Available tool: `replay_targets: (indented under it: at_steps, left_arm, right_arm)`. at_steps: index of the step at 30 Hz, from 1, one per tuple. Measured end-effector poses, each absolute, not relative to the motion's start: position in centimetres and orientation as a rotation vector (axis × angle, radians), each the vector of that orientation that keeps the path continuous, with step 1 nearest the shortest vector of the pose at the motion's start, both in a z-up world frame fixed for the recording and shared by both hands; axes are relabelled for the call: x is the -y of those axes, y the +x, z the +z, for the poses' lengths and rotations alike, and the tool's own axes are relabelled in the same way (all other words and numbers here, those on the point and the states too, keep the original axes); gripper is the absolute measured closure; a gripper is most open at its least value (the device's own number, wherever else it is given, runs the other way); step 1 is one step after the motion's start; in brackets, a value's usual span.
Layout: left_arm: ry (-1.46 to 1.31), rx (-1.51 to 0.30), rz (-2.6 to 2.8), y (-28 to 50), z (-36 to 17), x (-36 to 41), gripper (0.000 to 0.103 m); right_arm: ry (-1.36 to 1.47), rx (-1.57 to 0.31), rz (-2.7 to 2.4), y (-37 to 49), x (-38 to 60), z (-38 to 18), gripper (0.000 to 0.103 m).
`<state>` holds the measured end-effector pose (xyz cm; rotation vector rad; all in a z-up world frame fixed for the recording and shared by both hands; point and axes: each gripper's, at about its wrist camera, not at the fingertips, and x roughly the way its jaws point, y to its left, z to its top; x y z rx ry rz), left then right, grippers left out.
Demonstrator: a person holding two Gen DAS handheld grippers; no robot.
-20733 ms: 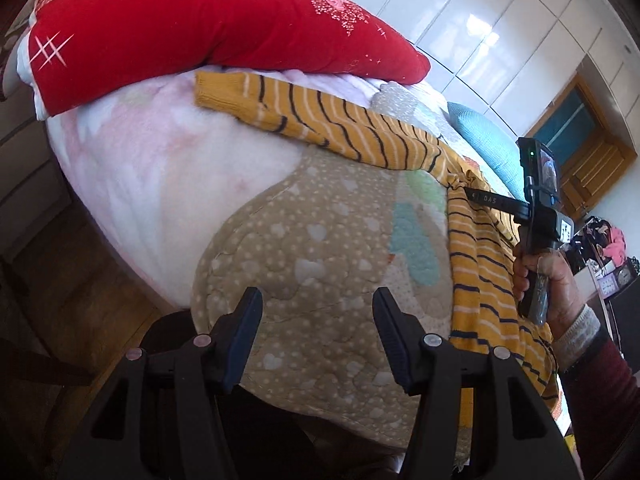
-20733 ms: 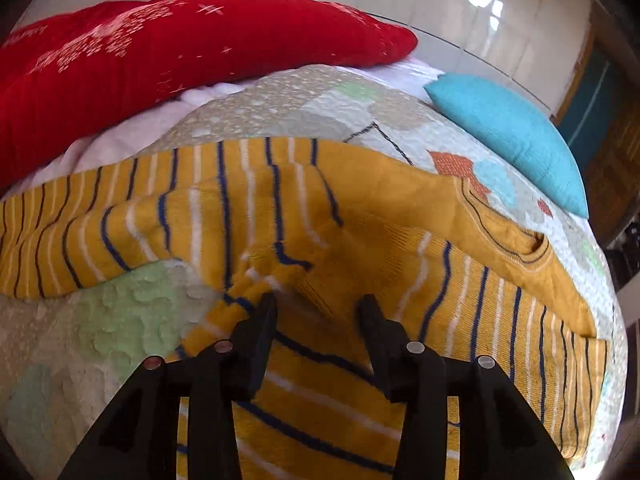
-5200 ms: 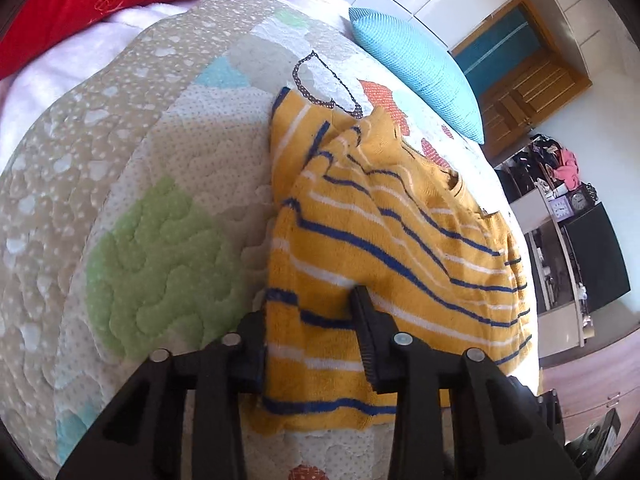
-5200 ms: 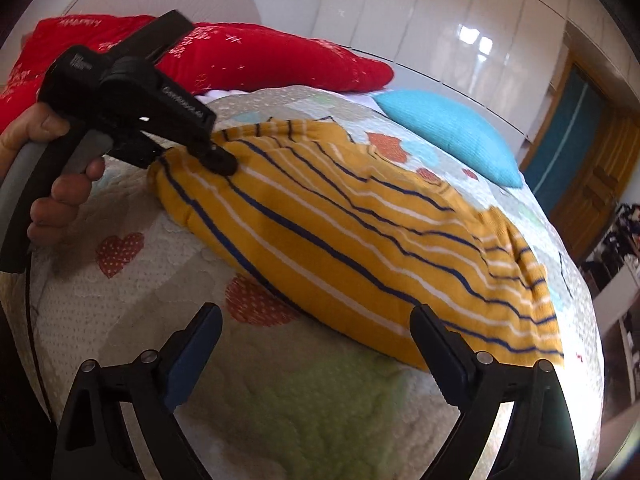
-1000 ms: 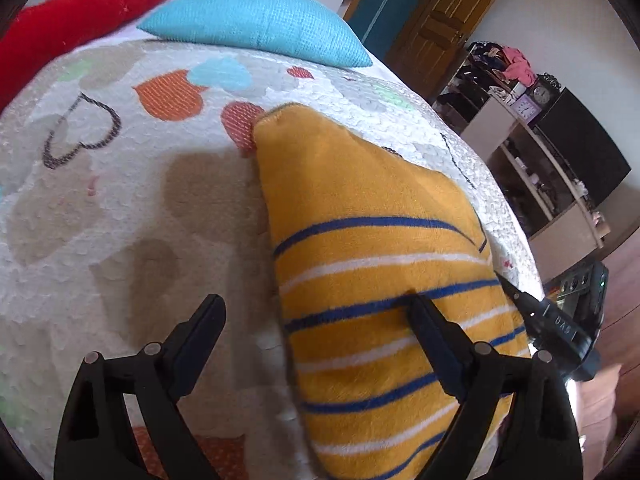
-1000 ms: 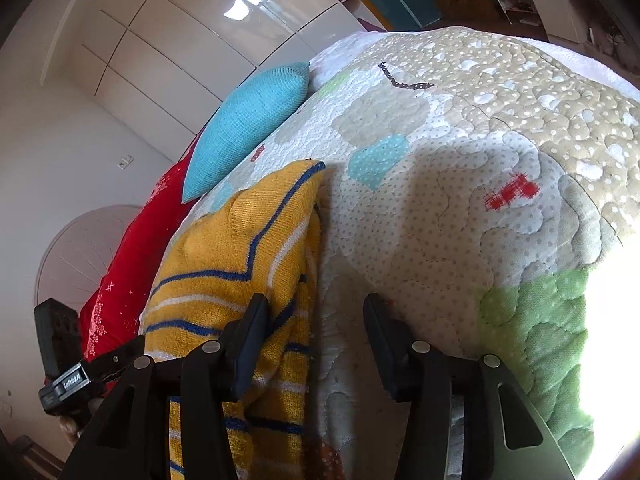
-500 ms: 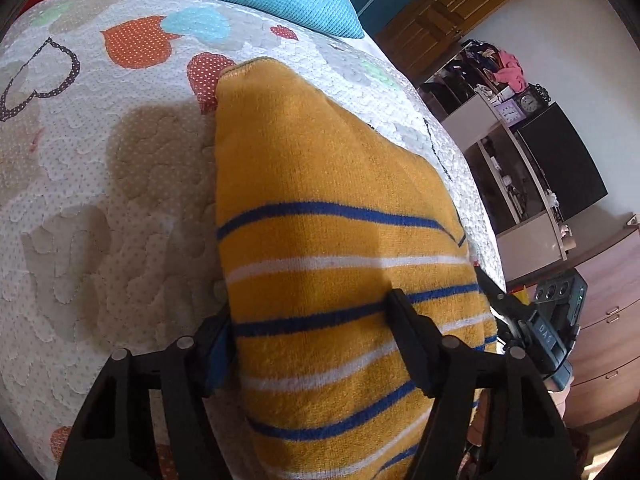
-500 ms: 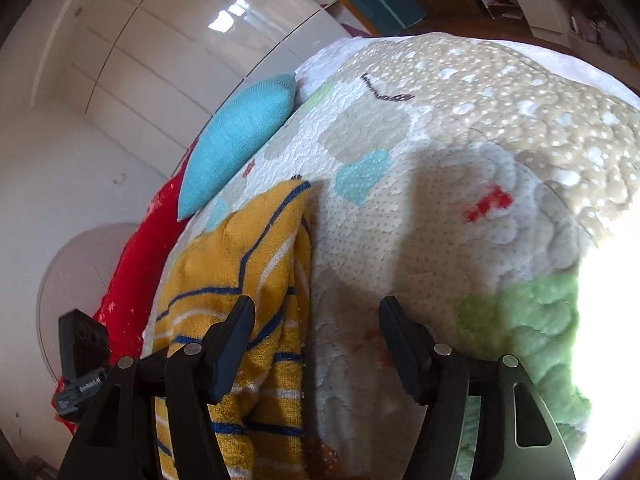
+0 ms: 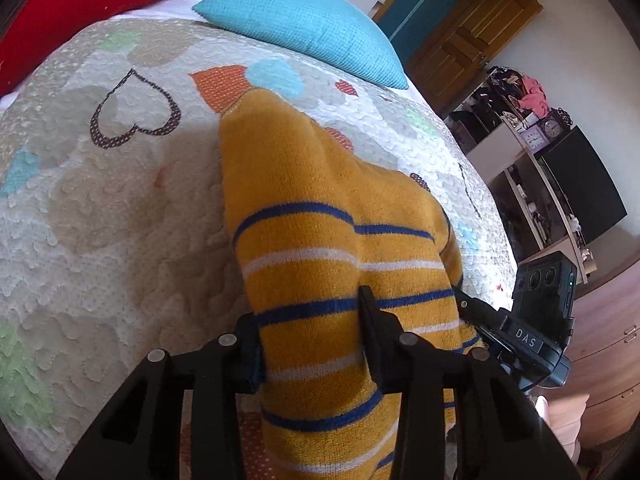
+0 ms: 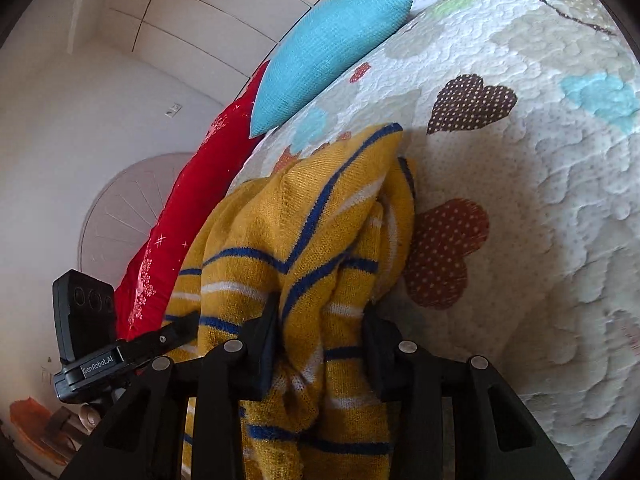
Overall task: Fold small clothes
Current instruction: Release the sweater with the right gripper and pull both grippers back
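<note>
Left wrist view showed the left hand-held gripper [image 9: 310, 334] with its jaws, which had just been closing, pinching a thick bunch of the yellow striped sweater [image 9: 320, 216]. The rest of the garment ran ahead of the fingers across the quilted bed [image 9: 100, 220]. In the right wrist view the right hand-held gripper [image 10: 320, 344], also having just been closing, clamped another gathered fold of the sweater [image 10: 304, 236], which lay just ahead and to its left. The knit looked soft, light and limp, likely to sag and slide between layers. Gripping through all layers near the folded edge seemed the safest hold.
</note>
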<state>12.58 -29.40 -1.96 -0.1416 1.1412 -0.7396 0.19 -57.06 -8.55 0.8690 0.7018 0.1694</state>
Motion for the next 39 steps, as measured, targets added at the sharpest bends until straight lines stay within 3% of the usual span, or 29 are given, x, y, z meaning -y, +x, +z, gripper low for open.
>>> replay_targets:
  at_steps: [1, 3, 5, 6, 11, 13, 15, 21, 24, 27, 32, 39]
  left_arm:
    - [-0.138, -1.155, -0.718, 12.7, -2.6, 28.9, 0.058]
    - [-0.114, -1.150, -0.667, 12.4, -3.5, 28.4, 0.040]
    - [-0.094, -1.114, -0.637, 11.8, -3.4, 27.9, 0.033]
    - [-0.076, -1.097, -0.622, 11.2, -3.1, 27.7, 0.032]
    - [0.054, -1.029, -0.539, 6.9, -0.7, 27.0, 0.032]
    - [0.067, -1.023, -0.523, 4.4, 1.1, 26.6, 0.032]
    - [0.036, -1.014, -0.600, 1.1, 4.1, 26.7, 0.032]
    - [0.032, -0.919, -0.871, -7.9, 15.1, 28.4, 0.018]
    - [0.055, -0.762, -0.991, -12.2, 20.6, 28.7, 0.006]
    - [0.109, -0.605, -1.047, -15.4, 24.3, 28.9, 0.006]
    - [0.117, -0.574, -1.110, -16.4, 26.1, 28.8, 0.006]
    - [0.097, -0.710, -1.066, -15.5, 22.9, 26.4, 0.006]
  right_arm:
    - [0.883, -0.695, 0.152, 0.1, 57.2, -8.9, 0.056]
    - [0.908, -0.690, 0.130, -0.4, 57.9, -9.4, 0.055]
    - [0.877, -0.696, 0.066, -1.2, 58.3, -8.8, 0.050]
    - [0.836, -0.701, 0.022, -1.8, 58.3, -8.0, 0.045]
    - [0.720, -0.747, -0.065, -6.0, 57.5, -1.8, 0.043]
    - [0.627, -0.707, -0.041, -8.3, 56.3, 1.6, 0.026]
    - [0.528, -0.666, -0.049, -10.3, 55.1, 3.9, 0.020]
    - [0.569, -0.714, -0.079, -13.4, 56.0, 2.4, 0.020]
    - [0.597, -0.773, -0.123, -14.2, 56.8, -0.1, 0.020]
    - [0.613, -0.802, -0.158, -14.8, 57.0, -1.5, 0.020]
    - [0.627, -0.831, -0.174, -15.0, 56.5, -2.3, 0.020]
    - [0.618, -0.838, -0.155, -14.7, 55.7, -2.0, 0.020]
